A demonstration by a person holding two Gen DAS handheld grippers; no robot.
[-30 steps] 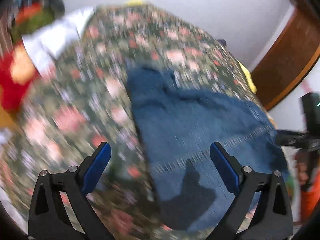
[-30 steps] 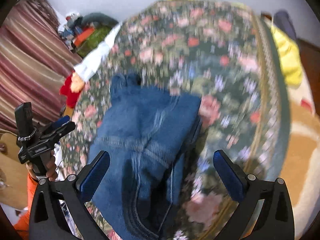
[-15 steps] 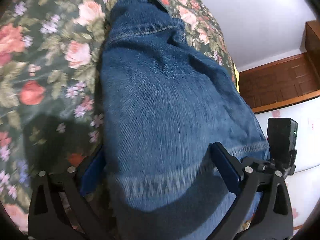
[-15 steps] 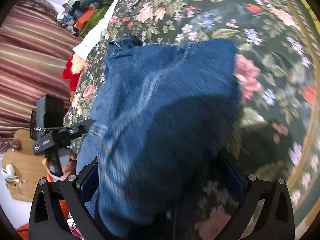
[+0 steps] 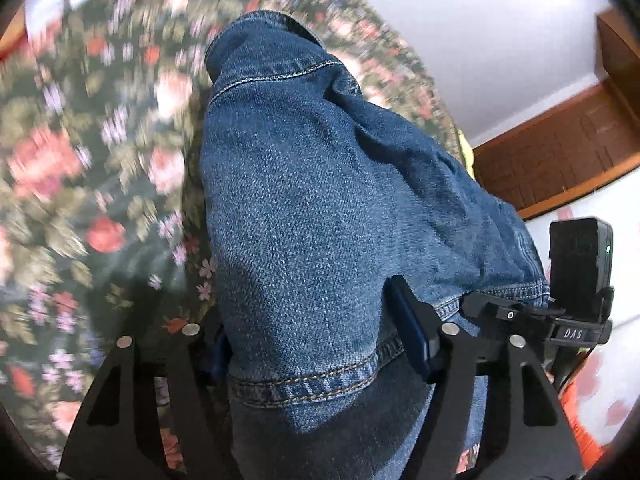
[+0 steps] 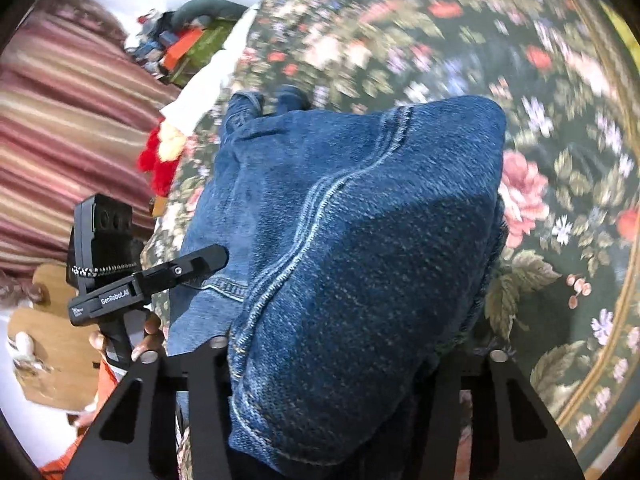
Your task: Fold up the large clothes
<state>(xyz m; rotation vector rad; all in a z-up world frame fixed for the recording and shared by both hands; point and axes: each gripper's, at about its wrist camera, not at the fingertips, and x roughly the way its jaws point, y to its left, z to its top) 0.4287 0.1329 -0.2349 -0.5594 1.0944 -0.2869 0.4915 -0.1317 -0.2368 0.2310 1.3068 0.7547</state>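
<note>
We have both tongs clamped on the denim jacket [image 5: 320, 208], which lies bunched on the floral bedspread [image 5: 80, 184]. Our left tongs [image 5: 316, 344] have just closed on its hem; our right tongs [image 6: 332, 360], likewise just closing, pinch a thick fold beside them.

The right tongs [image 6: 324, 364] have just been closing on a bunched fold of blue denim jeans [image 6: 360, 232], which fills the space between the black arms; the pads are buried under the cloth and seem to press on it. The denim rises in a hump, a pale double seam [image 6: 316, 208] running from its far side down toward the near left. It lies on a bed with a dark floral bedspread [image 6: 560, 168]. At near left the left tongs [image 6: 148, 280] reach the denim's edge, held by a hand [image 6: 148, 336]. Far left hangs a striped curtain [image 6: 60, 120], with a red soft toy [image 6: 160, 160] beside it.
</note>
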